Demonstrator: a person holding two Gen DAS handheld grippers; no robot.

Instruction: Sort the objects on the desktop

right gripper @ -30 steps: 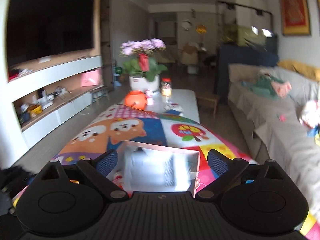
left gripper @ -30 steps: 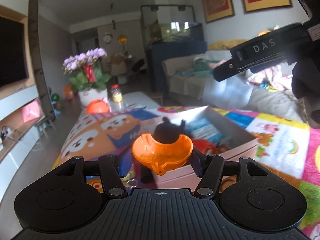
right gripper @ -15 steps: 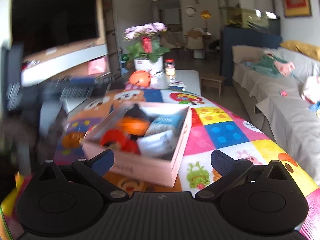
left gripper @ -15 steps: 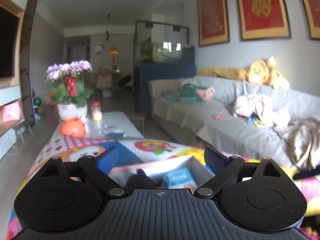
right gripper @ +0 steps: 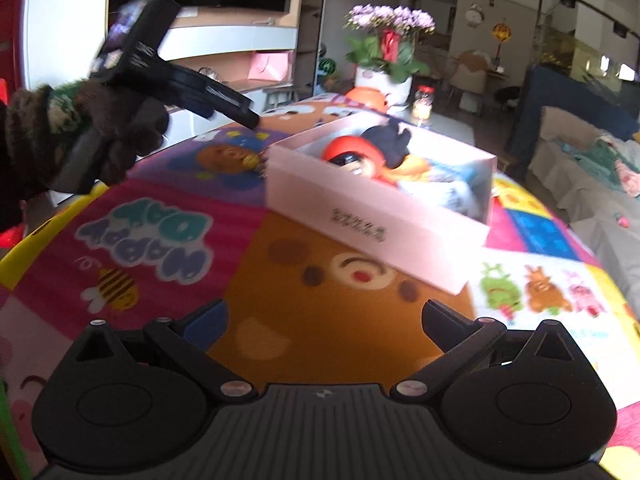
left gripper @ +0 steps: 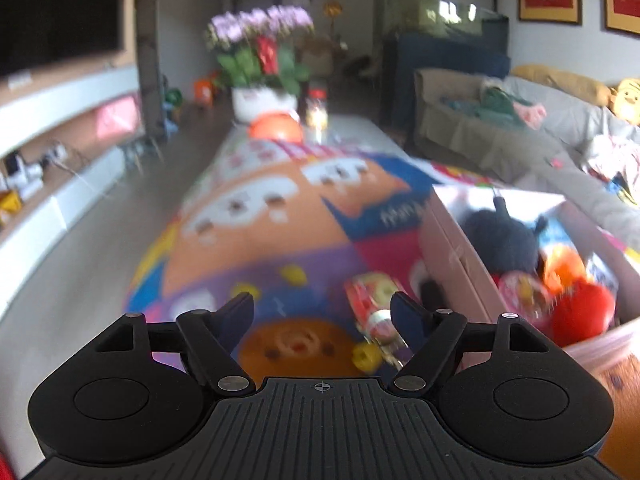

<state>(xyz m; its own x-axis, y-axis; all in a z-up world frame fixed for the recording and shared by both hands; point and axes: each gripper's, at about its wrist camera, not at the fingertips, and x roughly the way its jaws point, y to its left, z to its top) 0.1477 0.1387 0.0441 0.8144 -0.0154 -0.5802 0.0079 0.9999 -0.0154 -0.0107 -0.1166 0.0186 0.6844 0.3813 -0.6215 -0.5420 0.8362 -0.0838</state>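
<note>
My left tongs [left gripper: 322, 310], now empty and open, have dropped the orange toy [left gripper: 562, 270] into the box [left gripper: 452, 240]. They swing to a packet [left gripper: 374, 310] at 1 o'clock; right tongs [right gripper: 324, 320] gape idle.

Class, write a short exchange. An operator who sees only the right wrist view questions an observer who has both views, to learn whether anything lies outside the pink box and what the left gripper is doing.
Operator: In the right wrist view I see the pink box with toys inside. Is anything lying outside it?
Observer: Yes. A small red and yellow item lies on the mat beside the box's outer wall. It is too blurred to name.
Operator: Is the left gripper holding it?
Observer: No. The left gripper has its fingers open. The item lies close to one finger and is not clamped.
</note>
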